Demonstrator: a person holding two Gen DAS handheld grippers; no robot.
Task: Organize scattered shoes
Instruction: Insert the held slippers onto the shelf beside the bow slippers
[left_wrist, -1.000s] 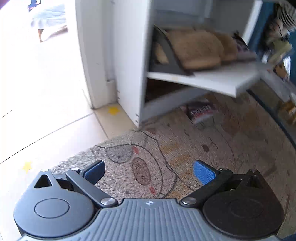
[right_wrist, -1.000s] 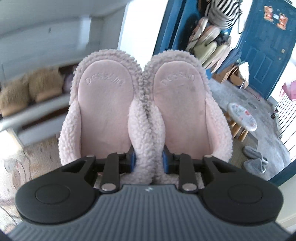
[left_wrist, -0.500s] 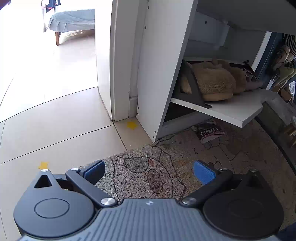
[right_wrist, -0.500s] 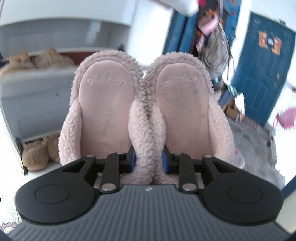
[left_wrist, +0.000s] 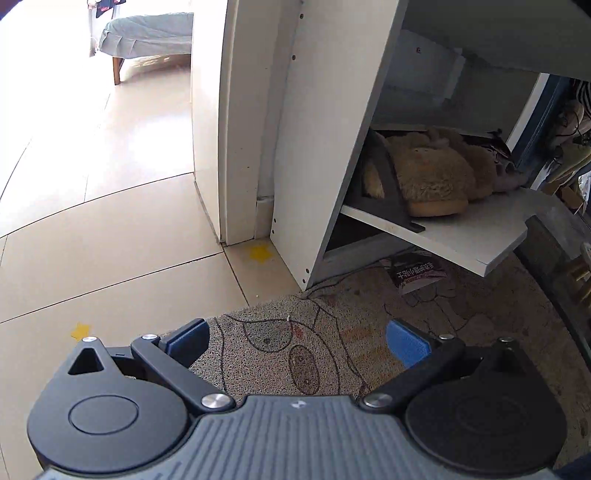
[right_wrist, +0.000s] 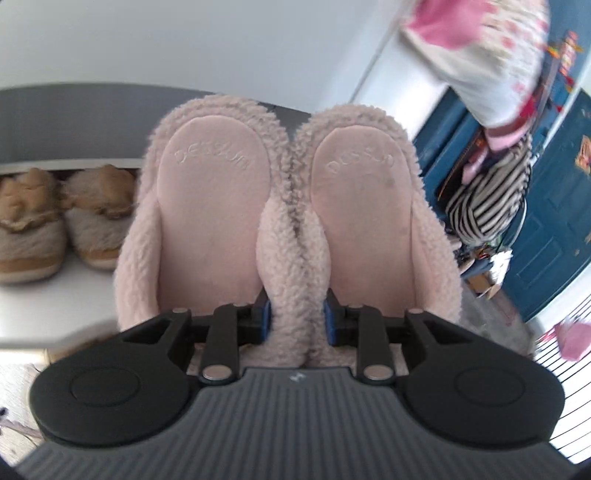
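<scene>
Right wrist view, left to right. 2 tan fuzzy slippers sit side by side on the white shelf at middle left of the frame, toes toward the camera. At centre, the right gripper has its fingers clenched on the pink slippers: 2 of them, pressed side to side, pinched on the fleece seam where their inner edges meet. Long axes run straight away from the fingers, toward the top of the frame, pale insoles facing the camera. The pair hangs in the air, level with the shelf and to the right of the tan pair. Judgement: the free shelf space to the right of the tan pair is the likely target, and it lies behind the pink pair, so the landing spot is hidden. Far right: striped cloth and a blue door, blurred.

Left wrist view, left to right. Pale tiled floor fills the left half, with a bed in the upper left corner. The left gripper has its fingers released and wide apart, holding nothing, above a patterned mat. The white cabinet stands at upper centre; the same tan pair rests on its shelf at middle right.

Judgement: the right hand is the nearer one; the left has no part in the coming move.
</scene>
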